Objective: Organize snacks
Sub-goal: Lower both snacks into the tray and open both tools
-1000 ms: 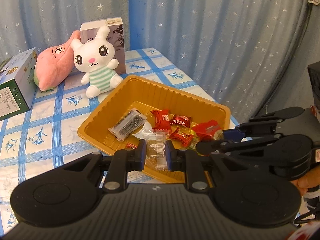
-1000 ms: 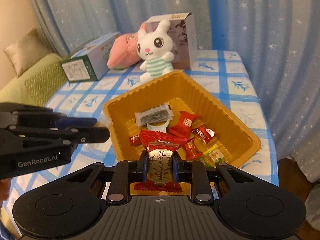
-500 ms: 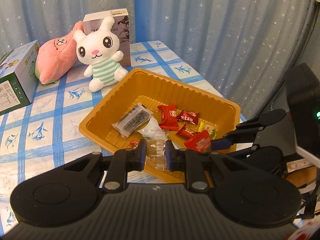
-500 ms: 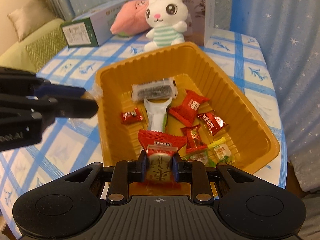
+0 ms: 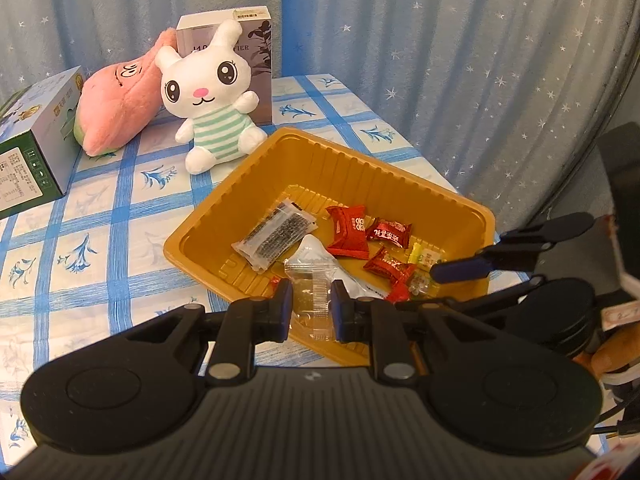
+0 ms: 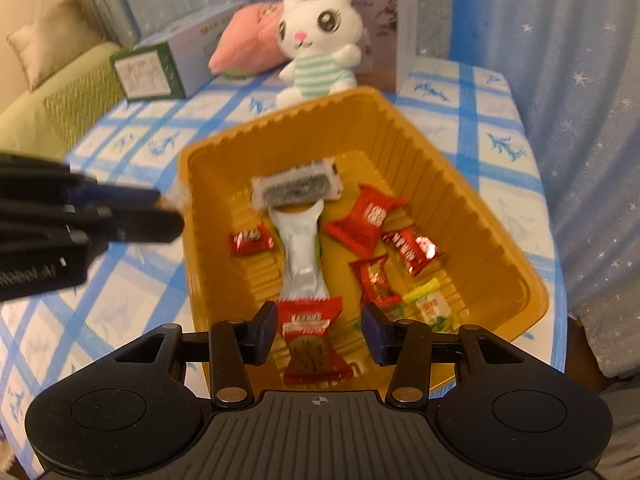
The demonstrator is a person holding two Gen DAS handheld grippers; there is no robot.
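A yellow tray (image 5: 362, 168) (image 6: 448, 168) on the checked table holds several wrapped snacks, among them a dark bar packet (image 5: 276, 236) (image 6: 298, 188), a silver packet (image 6: 300, 252) and red candies (image 5: 348, 230) (image 6: 368, 220). My left gripper (image 5: 312, 306) is shut on a clear snack packet (image 5: 314, 300) above the tray's near rim. My right gripper (image 6: 318, 330) is open over the tray's near end, and a red candy packet (image 6: 312, 344) sits between its jaws, free of both pads. Each gripper shows in the other's view, the right one (image 5: 460, 270) and the left one (image 6: 152, 216).
A white rabbit plush (image 5: 208, 96) (image 6: 320, 40), a pink plush (image 5: 120, 108), a grey box (image 5: 256, 60) and a green box (image 5: 28, 144) (image 6: 160, 68) stand behind the tray. The table edge and a curtain are at the right. A sofa (image 6: 52, 92) is at the left.
My right gripper has moved in over the tray and opened, letting go of the red candy packet. My left gripper has kept its hold on the clear packet.
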